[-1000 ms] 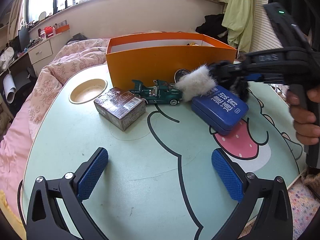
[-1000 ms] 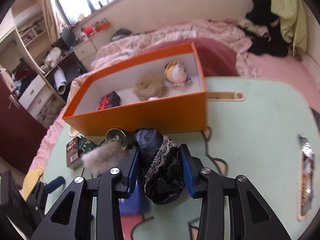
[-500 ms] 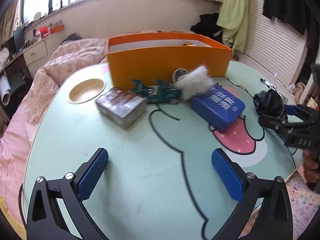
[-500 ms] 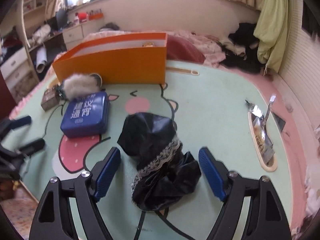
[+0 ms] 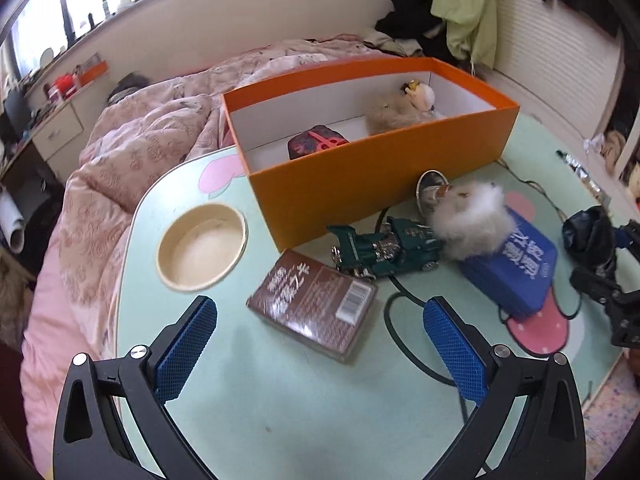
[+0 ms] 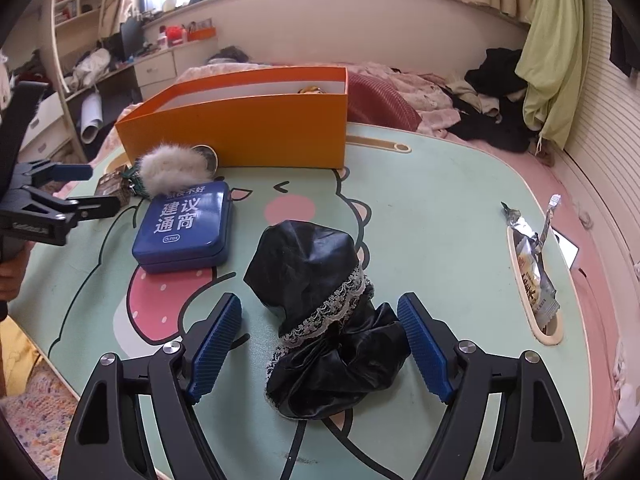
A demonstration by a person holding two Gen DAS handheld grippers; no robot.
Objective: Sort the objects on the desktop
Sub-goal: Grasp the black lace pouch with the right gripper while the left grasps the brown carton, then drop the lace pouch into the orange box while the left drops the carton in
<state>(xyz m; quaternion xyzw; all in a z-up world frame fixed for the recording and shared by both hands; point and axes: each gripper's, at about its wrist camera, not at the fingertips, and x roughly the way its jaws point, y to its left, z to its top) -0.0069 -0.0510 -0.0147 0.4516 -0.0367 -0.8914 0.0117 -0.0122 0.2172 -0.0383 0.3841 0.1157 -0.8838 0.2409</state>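
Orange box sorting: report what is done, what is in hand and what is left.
Done: the orange box holds a fluffy toy and a red-patterned item. In hand: nothing; the right gripper stands open around the black lace pouch. Left: pouch, blue tin, toy car, brown pack, white pompom.

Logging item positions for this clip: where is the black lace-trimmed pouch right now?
In the right wrist view, the black lace-trimmed pouch lies on the table between the open jaws of the right hand-held gripper, right of the blue tin.
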